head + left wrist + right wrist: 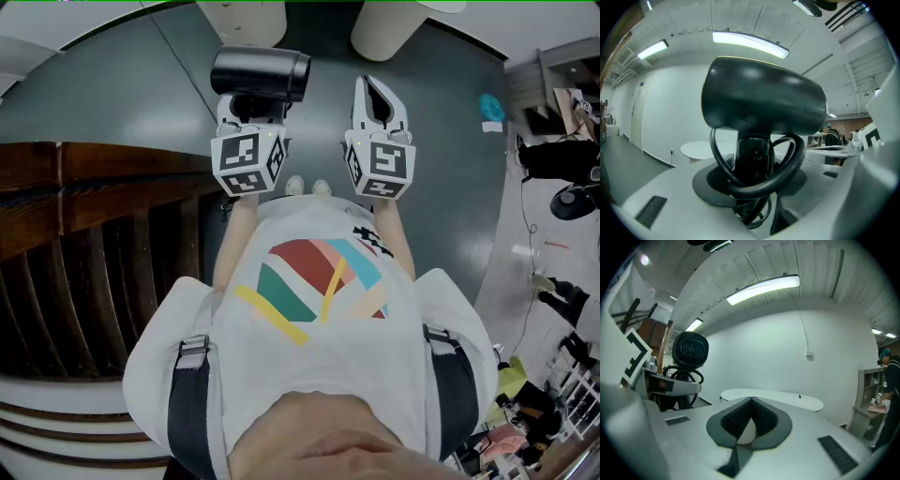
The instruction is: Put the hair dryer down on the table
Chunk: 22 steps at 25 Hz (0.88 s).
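You are carrying two hand-held grippers. The left hand-held gripper (pixel 251 109) is clamping the one black hair dryer (pixel 764 98) by its handle above the floor (pixel 122 94). The right hand-held gripper (pixel 749 405) is showing its jaws together, empty.

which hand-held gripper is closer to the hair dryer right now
Left. The left hand-held gripper is clamped on the handle of the hair dryer. The right hand-held gripper sits beside it, apart from the dryer, jaws shut on nothing.
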Motion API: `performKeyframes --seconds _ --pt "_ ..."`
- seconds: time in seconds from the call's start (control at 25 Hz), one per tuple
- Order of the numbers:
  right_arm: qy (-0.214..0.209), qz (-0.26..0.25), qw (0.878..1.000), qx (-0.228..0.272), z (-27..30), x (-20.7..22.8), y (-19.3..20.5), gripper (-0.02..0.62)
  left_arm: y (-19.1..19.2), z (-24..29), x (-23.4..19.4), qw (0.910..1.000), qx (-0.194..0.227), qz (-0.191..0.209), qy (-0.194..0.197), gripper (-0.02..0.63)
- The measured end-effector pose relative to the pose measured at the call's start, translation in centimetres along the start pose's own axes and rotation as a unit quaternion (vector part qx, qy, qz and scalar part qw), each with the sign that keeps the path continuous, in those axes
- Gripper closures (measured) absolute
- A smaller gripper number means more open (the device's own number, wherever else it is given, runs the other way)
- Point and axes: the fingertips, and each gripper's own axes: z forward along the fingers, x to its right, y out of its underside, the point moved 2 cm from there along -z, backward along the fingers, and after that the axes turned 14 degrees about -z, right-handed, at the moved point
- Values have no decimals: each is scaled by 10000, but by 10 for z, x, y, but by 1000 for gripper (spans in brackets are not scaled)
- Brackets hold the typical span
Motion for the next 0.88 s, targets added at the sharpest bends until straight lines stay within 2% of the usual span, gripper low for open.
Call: performKeyframes --seconds 0.52,0.72,0.88 --pt "-13 139 9999 -3 1 18 12 585 0 10 14 9999 106 70 25 390" --pt "-36 523 9983 240 0 41 18 586 1 21 28 9997 211 -76 87 391" --pt "-45 552 9982 238 9 53 28 586 -2 30 33 9992 354 -131 132 391"
